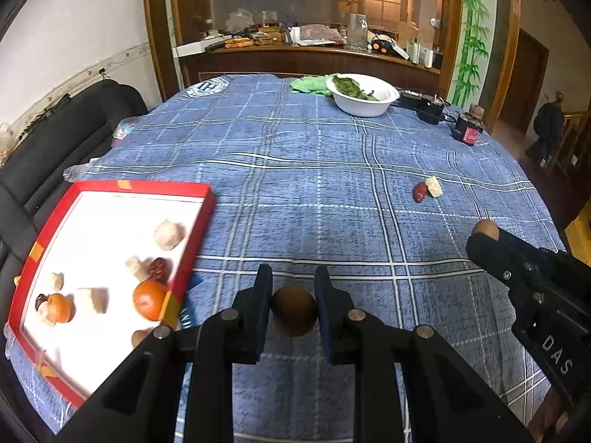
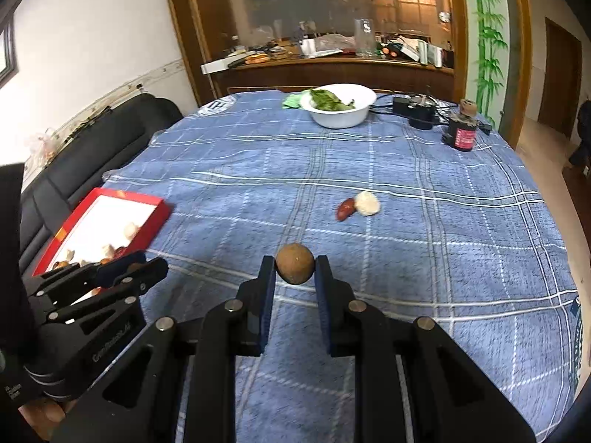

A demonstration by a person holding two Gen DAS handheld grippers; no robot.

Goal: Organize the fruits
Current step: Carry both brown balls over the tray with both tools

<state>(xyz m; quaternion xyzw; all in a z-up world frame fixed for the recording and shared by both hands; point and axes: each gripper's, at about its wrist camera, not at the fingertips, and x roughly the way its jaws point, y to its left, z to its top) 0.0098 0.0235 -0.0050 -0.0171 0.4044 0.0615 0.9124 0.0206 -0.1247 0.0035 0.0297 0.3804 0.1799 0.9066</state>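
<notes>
A brown fruit (image 1: 293,310) is clamped in the left hand-held gripper (image 1: 293,308), another (image 2: 294,268) in the right hand-held gripper (image 2: 294,271) (transfer step). Release over the red tray (image 1: 110,185), left of both, is judged next.

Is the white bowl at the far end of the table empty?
No, the white bowl holds green leaves piled inside it.

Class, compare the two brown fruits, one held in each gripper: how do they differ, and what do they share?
The left gripper's brown fruit sits deep between the fingers, near the red tray. The right gripper's brown fruit is pinched at the fingertips and looks lighter, tan and speckled, over open tablecloth. Both are round, brown and clamped.
</notes>
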